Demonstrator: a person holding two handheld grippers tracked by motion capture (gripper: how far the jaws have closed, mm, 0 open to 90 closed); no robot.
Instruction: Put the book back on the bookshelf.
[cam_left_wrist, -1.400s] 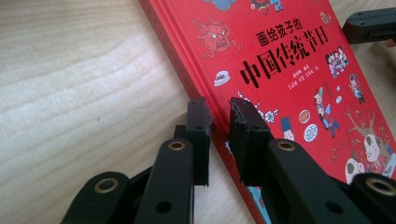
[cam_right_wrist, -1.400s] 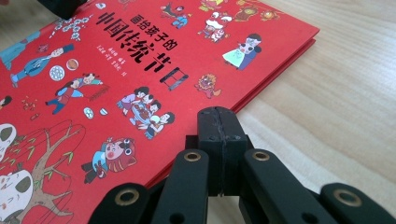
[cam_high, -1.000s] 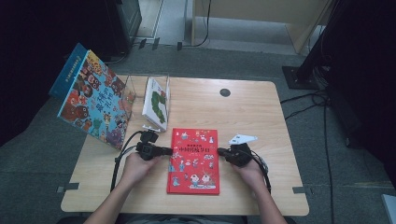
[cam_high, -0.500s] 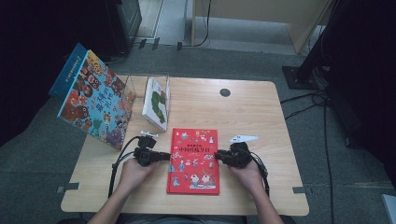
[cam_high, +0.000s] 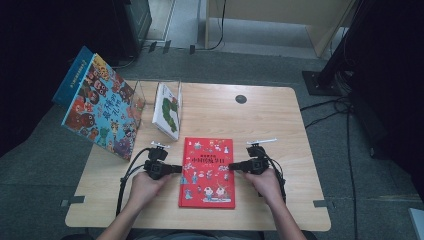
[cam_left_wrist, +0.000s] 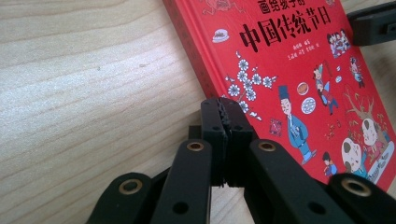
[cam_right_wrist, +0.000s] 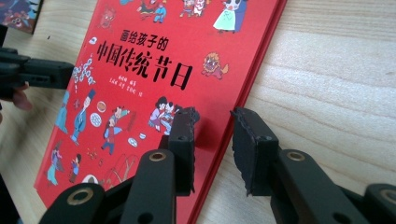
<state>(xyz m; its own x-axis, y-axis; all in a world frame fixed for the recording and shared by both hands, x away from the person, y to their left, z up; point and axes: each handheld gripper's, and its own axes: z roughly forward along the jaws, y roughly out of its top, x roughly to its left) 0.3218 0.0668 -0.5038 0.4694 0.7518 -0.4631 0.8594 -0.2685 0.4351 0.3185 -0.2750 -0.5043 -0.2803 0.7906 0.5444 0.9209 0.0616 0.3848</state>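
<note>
A red picture book (cam_high: 207, 172) lies flat on the wooden table (cam_high: 280, 130), cover up. My left gripper (cam_high: 179, 169) lies level at the book's left edge. Its jaws are shut, pads pressed together with nothing between them (cam_left_wrist: 227, 109), just over the red book (cam_left_wrist: 299, 70). My right gripper (cam_high: 231, 166) points at the book's right edge from the other side. Its jaws have just been opening and stand open (cam_right_wrist: 212, 116): one over the red book (cam_right_wrist: 140, 70), the other over bare wood, pressing on nothing.
A large colourful book (cam_high: 100, 115) leans at the table's left edge. Beside it a clear holder (cam_high: 167, 110) keeps a green-and-white book upright. A dark round hole (cam_high: 241, 99) sits near the far edge. Cables trail from both grippers toward the person.
The left gripper has slid slightly toward the person along the book's left edge. The right hand stays put at the right edge.
</note>
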